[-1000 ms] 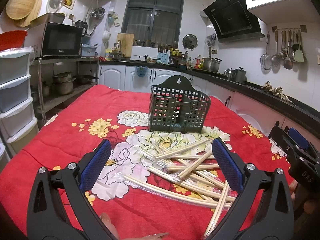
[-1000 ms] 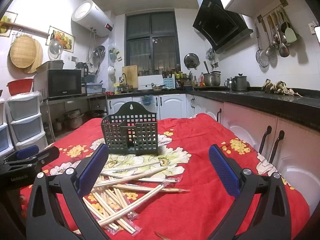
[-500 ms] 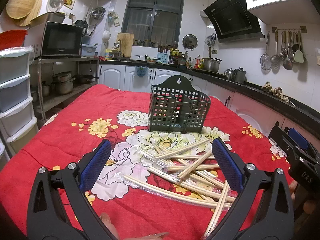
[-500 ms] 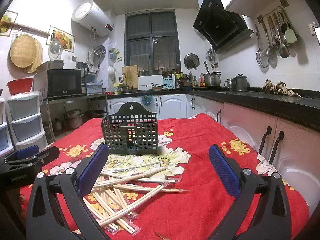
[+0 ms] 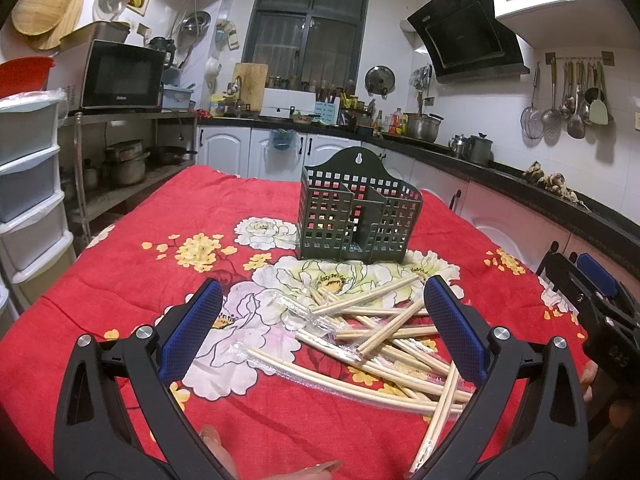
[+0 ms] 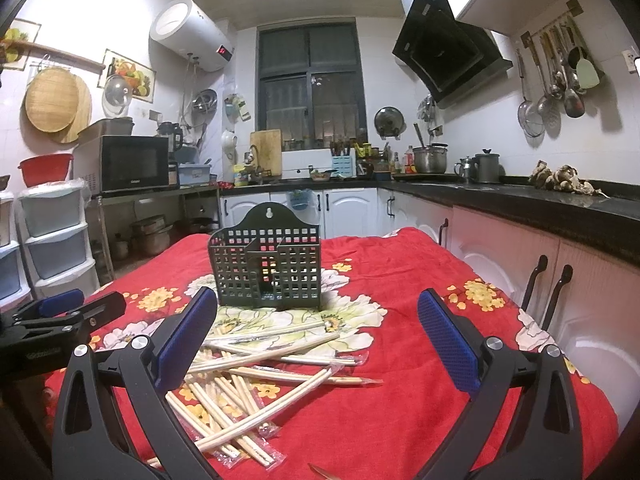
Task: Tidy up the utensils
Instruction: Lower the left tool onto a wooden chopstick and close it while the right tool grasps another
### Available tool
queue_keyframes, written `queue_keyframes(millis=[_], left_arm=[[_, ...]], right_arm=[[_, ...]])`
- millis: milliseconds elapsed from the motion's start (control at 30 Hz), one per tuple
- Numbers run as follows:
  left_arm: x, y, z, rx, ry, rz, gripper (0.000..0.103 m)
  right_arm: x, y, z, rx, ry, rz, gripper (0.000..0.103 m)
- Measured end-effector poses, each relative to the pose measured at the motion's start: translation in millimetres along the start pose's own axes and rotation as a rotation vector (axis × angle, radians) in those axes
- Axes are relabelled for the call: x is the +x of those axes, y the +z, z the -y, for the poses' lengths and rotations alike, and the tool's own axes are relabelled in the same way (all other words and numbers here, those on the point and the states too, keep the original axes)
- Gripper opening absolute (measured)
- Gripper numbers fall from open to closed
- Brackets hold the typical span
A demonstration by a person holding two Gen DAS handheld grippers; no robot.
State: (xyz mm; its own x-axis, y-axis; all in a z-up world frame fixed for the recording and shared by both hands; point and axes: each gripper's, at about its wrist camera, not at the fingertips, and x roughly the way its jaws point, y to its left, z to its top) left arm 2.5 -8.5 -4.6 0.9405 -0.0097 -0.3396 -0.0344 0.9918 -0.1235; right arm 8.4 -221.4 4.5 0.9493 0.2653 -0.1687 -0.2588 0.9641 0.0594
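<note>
Left wrist view: the wrapped chopsticks [image 5: 384, 340] lie in a loose, crossed heap on the red floral tablecloth [image 5: 132, 272], straight ahead of and slightly below the left gripper [image 5: 320, 328], whose blue pads stand wide apart with nothing between them. Most sticks run left to right across that gripper's line of approach, some slanting; one pair lies close to its right finger, pointing nearly along it. Behind the heap, a little further out on the cloth, stands the dark green slotted utensil holder [image 5: 358, 216], upright, divided inside, and I can see nothing in it.

From the right wrist view the same chopsticks [image 6: 256, 372] sit ahead and to the left of the right gripper [image 6: 316, 336], also spread open and empty; the heap lies mostly under its left finger. The utensil holder [image 6: 266, 270] is beyond the pile, left of centre. The left gripper seems squarer to the heap, so I judge it the better placed for a first pick, closing across a stick's narrow width.

Open cloth lies on all sides of the pile and holder, with clear room to the right of the heap. The table's right edge is near the white cabinets [image 6: 580, 280], and the two grippers are close enough to crowd each other over the pile.
</note>
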Motion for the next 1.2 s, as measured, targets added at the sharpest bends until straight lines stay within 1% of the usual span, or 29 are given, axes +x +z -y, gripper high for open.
queue_keyframes(millis=[167,200,300,367,567,633,700,767,800,833,867,933,1067,1100,1133,1167,1200], left_arm=[[4,-2,-1,-0.012,-0.005,-0.051,0.093],[5,-4,-4,-0.013,-0.014,-0.058,0.093],[10,-3,-7,-0.026,-0.010,-0.099,0.093],[13,-4,-12,-0.025,-0.015,-0.112,0.093],[27,-6,-21,-0.036,-0.014,-0.185,0.093],[32,-7,-24,-0.031,0.002,-0.209,0.093],[37,-7,-28,-0.036,0.001,-0.230,0.093],[43,-8,-32,-0.045,-0.006,-0.254,0.093],[46,-8,-35,-0.056,-0.008,-0.267,0.093],[50,-8,-38,-0.067,-0.024,-0.281,0.093],[53,-9,-41,-0.077,-0.034,-0.293,0.093],[59,-10,-44,-0.089,-0.030,-0.314,0.093],[74,-17,-52,-0.130,-0.060,-0.373,0.091],[76,-18,-53,-0.138,-0.064,-0.382,0.086],[80,-20,-55,-0.157,-0.073,-0.402,0.081],[83,-22,-57,-0.172,-0.079,-0.417,0.079],[86,-23,-59,-0.181,-0.079,-0.427,0.074]], right_arm=[[9,3,2,-0.001,0.042,-0.061,0.097],[12,4,4,0.000,0.048,-0.077,0.097],[19,4,6,-0.012,0.051,-0.120,0.097],[24,3,7,-0.023,0.060,-0.140,0.097],[44,-3,8,-0.057,0.080,-0.250,0.097],[52,-6,8,-0.065,0.088,-0.284,0.097],[59,-9,9,-0.070,0.094,-0.318,0.096],[67,-12,11,-0.065,0.101,-0.353,0.093],[71,-13,12,-0.057,0.104,-0.370,0.088],[75,-14,14,-0.048,0.109,-0.387,0.085],[79,-14,16,-0.039,0.112,-0.405,0.084],[87,-16,21,-0.030,0.114,-0.444,0.082],[104,-22,31,-0.001,0.126,-0.519,0.072],[109,-25,34,0.012,0.138,-0.544,0.067],[112,-27,35,0.021,0.145,-0.563,0.065],[116,-29,37,0.031,0.151,-0.584,0.061],[121,-31,38,0.046,0.167,-0.610,0.058]])
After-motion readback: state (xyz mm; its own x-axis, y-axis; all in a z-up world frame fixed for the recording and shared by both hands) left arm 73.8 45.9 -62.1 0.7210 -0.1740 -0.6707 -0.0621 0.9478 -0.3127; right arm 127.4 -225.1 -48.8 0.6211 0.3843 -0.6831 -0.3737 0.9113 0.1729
